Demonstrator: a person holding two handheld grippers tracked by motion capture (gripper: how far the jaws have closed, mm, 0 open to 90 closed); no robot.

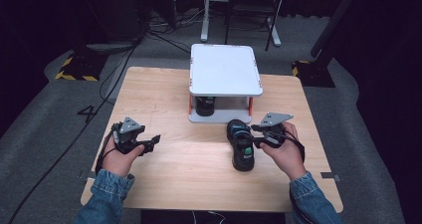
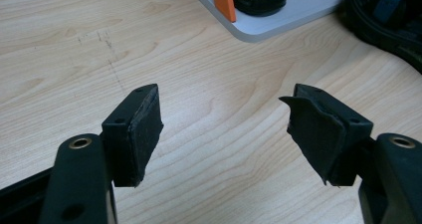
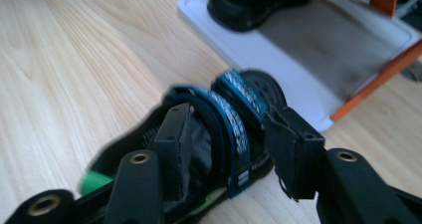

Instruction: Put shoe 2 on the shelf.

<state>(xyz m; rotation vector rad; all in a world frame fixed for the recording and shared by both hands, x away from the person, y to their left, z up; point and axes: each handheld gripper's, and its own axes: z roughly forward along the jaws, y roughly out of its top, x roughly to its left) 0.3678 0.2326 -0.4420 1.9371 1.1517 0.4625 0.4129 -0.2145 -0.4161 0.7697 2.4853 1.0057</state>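
Note:
A black sandal with blue straps lies on the wooden table, just in front of a white two-level rack. My right gripper reaches it from the right. In the right gripper view its jaws straddle the straps, one inside the sandal and one outside, pressed close on them. A second black sandal sits on the rack's lower shelf. My left gripper hovers over bare wood at the left, open and empty.
Orange posts hold up the rack's top shelf. The rack stands at the table's far middle. The strapped sandal's toe lies right of the left gripper. Cables and stands cover the grey floor beyond the table.

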